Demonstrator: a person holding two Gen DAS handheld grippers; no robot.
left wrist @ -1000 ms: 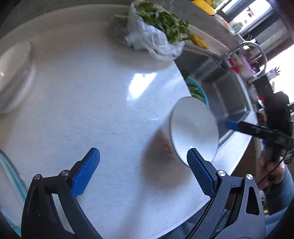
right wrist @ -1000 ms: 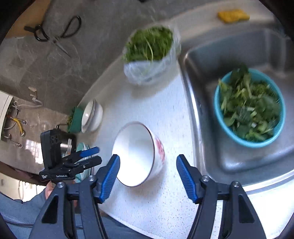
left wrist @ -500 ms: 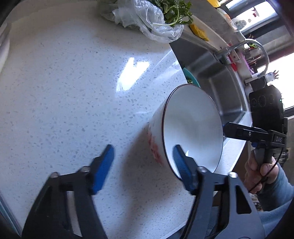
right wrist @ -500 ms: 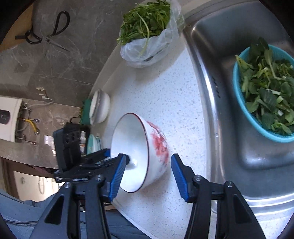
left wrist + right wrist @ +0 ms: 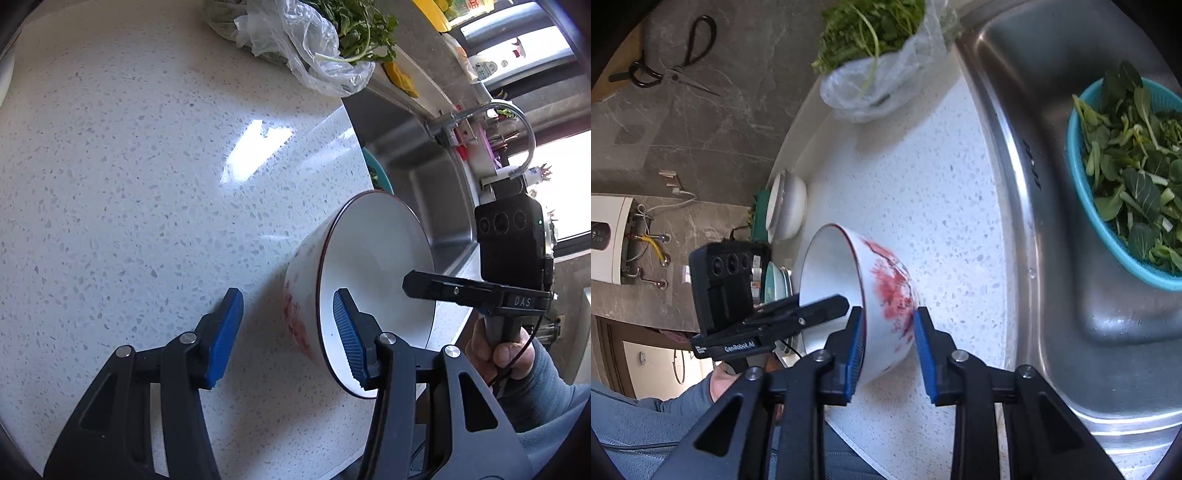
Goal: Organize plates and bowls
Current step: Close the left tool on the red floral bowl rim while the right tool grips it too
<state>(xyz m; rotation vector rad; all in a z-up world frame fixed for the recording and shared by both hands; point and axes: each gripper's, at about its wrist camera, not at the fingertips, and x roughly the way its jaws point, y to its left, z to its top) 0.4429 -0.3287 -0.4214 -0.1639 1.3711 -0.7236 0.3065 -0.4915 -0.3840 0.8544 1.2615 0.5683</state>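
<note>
**White bowl straddled by both grippers on the speckled counter**

White porcelain with a red floral print and a thin dark rim: the bowl [image 5: 886, 295] is seen resting on the speckled white countertop [image 5: 147, 166], near its front edge and just beside the steel sink [image 5: 1071, 184]. The bowl's wall is straddled by the right gripper [image 5: 888, 354], one blue pad inside and one outside, and the jaws are closing; whether the pads already press on the porcelain cannot be told for certain, though they appear to touch it. The opposite wall is straddled by the left gripper [image 5: 291, 339], whose jaws are also closing, a clear gap being left at the outer pad. A bag of greens [image 5: 879, 55] is found further back, and a teal colander of leaves [image 5: 1126, 184] is held in the sink.
</note>
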